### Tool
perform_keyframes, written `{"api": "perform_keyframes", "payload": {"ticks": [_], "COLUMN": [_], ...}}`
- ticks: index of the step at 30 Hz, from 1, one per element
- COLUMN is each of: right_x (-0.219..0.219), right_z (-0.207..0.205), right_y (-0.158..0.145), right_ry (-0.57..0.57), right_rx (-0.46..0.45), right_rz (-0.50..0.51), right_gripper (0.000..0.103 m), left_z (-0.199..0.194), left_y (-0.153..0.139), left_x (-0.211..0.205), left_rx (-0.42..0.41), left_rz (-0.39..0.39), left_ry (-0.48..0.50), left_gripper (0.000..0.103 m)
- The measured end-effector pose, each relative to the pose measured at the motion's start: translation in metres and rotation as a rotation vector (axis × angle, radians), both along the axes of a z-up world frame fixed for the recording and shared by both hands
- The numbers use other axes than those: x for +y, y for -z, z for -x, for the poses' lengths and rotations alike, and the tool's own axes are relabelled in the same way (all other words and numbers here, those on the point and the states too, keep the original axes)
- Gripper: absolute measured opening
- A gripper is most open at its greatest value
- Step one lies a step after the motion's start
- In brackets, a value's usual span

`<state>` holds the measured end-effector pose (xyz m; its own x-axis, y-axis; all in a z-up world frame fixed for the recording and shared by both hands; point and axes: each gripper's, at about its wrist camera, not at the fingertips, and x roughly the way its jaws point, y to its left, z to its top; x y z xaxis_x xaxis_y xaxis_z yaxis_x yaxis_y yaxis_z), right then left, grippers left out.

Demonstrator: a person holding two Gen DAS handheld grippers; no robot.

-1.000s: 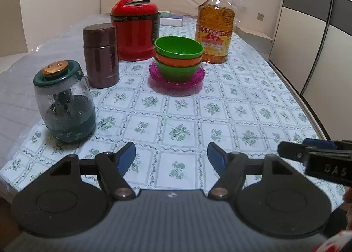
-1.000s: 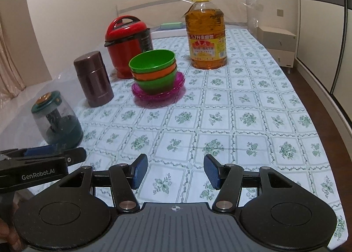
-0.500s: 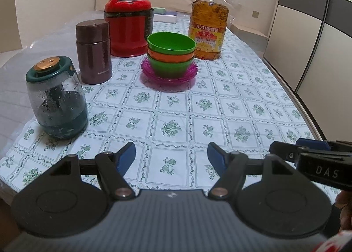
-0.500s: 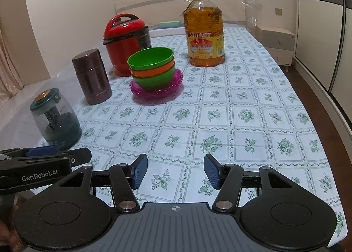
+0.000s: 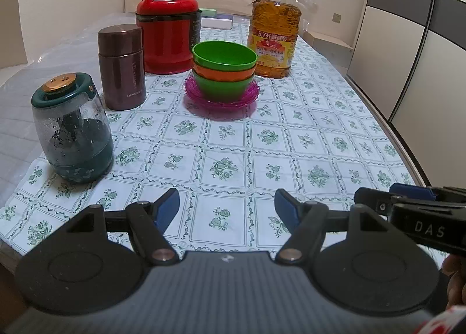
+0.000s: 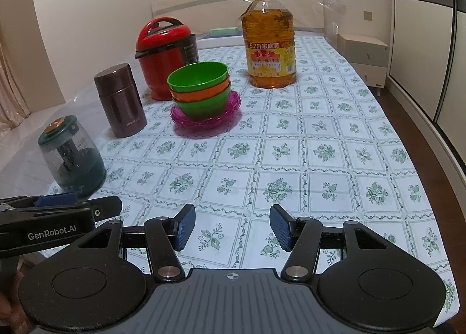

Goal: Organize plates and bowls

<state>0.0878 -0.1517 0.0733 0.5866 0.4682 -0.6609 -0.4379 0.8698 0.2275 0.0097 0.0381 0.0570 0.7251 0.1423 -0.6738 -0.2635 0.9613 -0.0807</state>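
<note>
nightstand (image 6: 362, 52) only in right view; bowls (image 5: 224, 71) stacked.

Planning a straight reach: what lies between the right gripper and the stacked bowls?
Only bare flowered tablecloth separates the right gripper from the stacked bowls; the right wrist view shows it.

On my left, nearest me, a clear jar with a dark green lid (image 5: 72, 130) stood on the flowered tablecloth (image 5: 291, 141). Just beyond it was a maroon flask (image 5: 122, 67), upright, and farther still a red pressure cooker (image 5: 168, 29) with its handle up. Over on the far right stood a big bottle of golden cooking oil (image 5: 273, 31), yellow cap on. At the far end lay a flat green box (image 6: 223, 31).
</note>
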Motion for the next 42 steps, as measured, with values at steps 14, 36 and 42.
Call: {"api": "perform_keyframes", "payload": {"ticks": [14,36,42], "right_x": [-0.0004,-0.0031,-0.0033], "right_z": [0.0001,-0.0011,-0.0012], "right_y": [0.001,0.0034,0.0034], "right_ry": [0.001,0.005,0.005], "right_rx": [0.0,0.002,0.001], "right_rz": [0.0,0.001,0.0], "right_gripper": [0.057,0.057,0.057], "left_z": [-0.001,-0.0009,-0.0009], "left_y": [0.001,0.0022,0.0023], "left_x": [-0.0007,-0.0021,-0.002], "left_rx": [0.003,0.003,0.002], "left_rz": [0.003,0.007,0.006], "left_ry": [0.003,0.007,0.008], "left_gripper": [0.07,0.07,0.07]}}
